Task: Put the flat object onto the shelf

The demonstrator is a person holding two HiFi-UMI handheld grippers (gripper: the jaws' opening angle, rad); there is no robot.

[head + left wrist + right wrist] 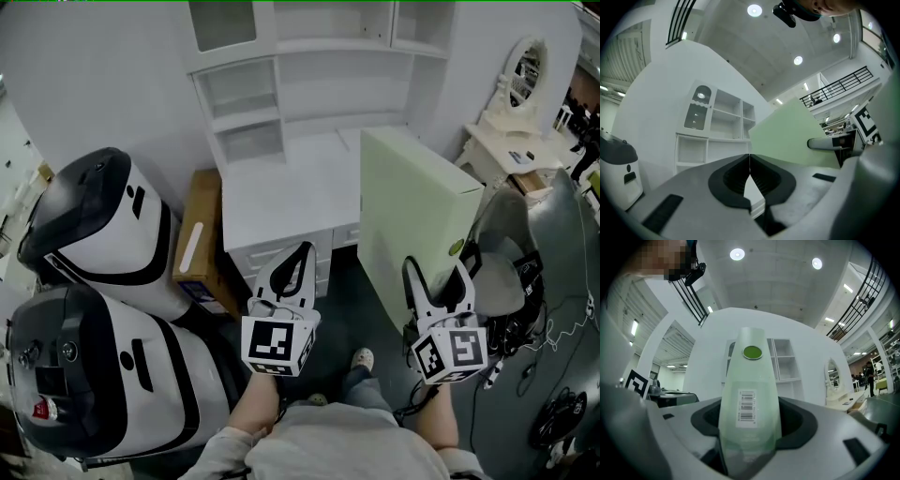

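Two grippers low in head view. right gripper (438,281) clamped on near edge of board (412,202). Board pale green, upright on edge, running toward 12 o'clock, just beside desk (281,202). Barcode label (746,407) and green dot (752,352) on gripped edge. left gripper (297,255) at board's 9 o'clock, jaws pressed together, nothing between. shelf (309,75) at 12 o'clock, apart from board. box (197,244) and machines (112,234) at 9 o'clock.
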